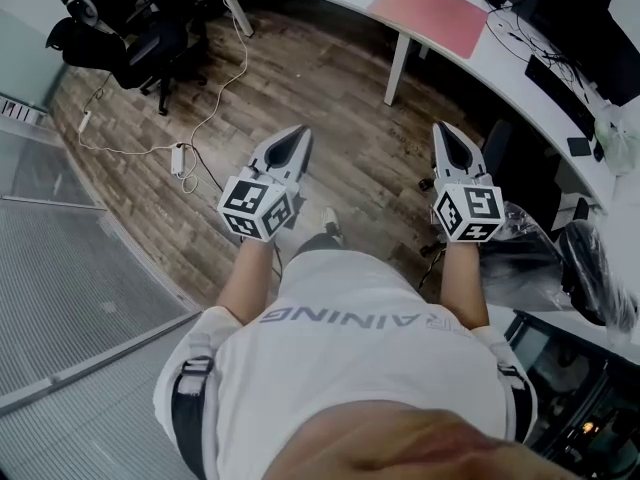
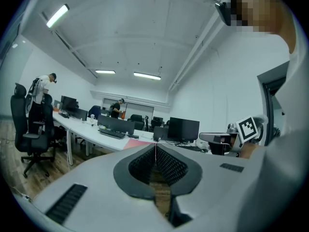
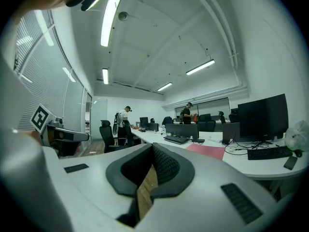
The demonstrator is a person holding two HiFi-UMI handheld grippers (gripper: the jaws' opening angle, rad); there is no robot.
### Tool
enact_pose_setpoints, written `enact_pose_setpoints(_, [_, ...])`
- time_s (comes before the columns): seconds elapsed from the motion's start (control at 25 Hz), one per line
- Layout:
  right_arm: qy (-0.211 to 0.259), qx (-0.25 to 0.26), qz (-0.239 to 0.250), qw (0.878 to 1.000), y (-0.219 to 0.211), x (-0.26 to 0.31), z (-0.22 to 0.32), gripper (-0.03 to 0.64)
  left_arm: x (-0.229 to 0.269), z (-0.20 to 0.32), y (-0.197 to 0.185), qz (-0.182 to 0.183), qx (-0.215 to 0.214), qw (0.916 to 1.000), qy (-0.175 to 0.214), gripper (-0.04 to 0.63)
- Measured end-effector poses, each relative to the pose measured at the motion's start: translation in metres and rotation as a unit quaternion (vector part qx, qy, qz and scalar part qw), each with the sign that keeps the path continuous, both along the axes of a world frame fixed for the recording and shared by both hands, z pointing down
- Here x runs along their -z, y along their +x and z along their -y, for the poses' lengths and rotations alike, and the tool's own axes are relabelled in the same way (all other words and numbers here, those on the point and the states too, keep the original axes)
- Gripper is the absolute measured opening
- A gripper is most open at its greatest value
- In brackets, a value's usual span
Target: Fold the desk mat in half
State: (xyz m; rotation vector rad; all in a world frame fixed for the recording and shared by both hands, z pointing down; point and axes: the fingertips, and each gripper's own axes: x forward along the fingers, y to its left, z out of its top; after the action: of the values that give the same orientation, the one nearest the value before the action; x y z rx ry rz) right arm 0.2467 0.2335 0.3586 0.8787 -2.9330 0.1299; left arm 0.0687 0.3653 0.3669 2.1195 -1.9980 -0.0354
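The pink desk mat [image 1: 428, 13] lies flat on the curved white desk [image 1: 520, 78] at the top of the head view. It shows as a thin pink strip in the left gripper view [image 2: 139, 142] and in the right gripper view [image 3: 206, 150]. My left gripper [image 1: 298, 133] and right gripper [image 1: 443, 130] hang side by side over the wooden floor, well short of the desk. Both point forward toward it. The left gripper's jaws [image 2: 155, 146] meet at the tips with nothing between them. The right gripper's jaws [image 3: 152, 146] are likewise shut and empty.
A white desk leg [image 1: 398, 68] stands ahead of the right gripper. A black office chair [image 1: 150, 43] is at the far left, with a power strip and cable [image 1: 180, 158] on the floor. Monitors and cables [image 1: 560, 28] crowd the desk's right end. People [image 2: 43, 88] stand far off.
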Motion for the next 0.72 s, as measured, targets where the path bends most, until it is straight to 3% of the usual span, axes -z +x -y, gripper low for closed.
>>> enact_pose_setpoints(0.72, [-0.026,-0.006,-0.018,0.999,-0.136,-0.008,0.080,0.025,-0.002,0.076,-0.135,-0.010,-0.015,0.9998,-0.009,0.032])
